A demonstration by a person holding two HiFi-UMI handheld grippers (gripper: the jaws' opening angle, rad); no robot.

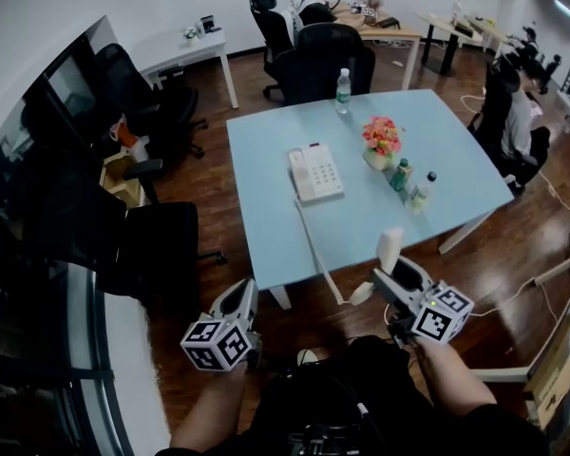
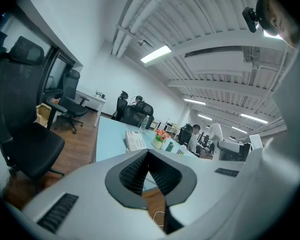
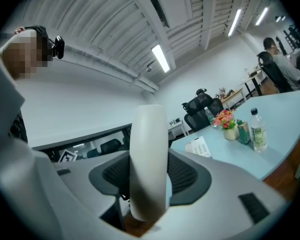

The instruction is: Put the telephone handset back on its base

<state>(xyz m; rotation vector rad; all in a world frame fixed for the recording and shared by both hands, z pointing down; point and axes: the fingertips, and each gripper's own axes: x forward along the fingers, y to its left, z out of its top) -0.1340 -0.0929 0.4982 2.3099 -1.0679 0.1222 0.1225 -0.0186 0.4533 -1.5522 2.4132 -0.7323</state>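
The white telephone base (image 1: pixel 315 173) lies on the light blue table (image 1: pixel 446 150), left of its middle; it also shows far off in the left gripper view (image 2: pixel 135 141) and the right gripper view (image 3: pixel 199 146). Its cord (image 1: pixel 315 250) runs over the near table edge to the white handset (image 1: pixel 389 246). My right gripper (image 1: pixel 391 272) is shut on the handset (image 3: pixel 149 134), which stands upright between the pads, off the table's near edge. My left gripper (image 1: pixel 239 302) hangs low beside the table's near left corner, jaws together with nothing in them (image 2: pixel 148 156).
A pot of flowers (image 1: pixel 381 141), a green bottle (image 1: pixel 400 174) and a clear bottle (image 1: pixel 422 190) stand right of the base; another bottle (image 1: pixel 343 90) is at the far edge. Black office chairs (image 1: pixel 157 245) crowd the left side. People sit at desks behind.
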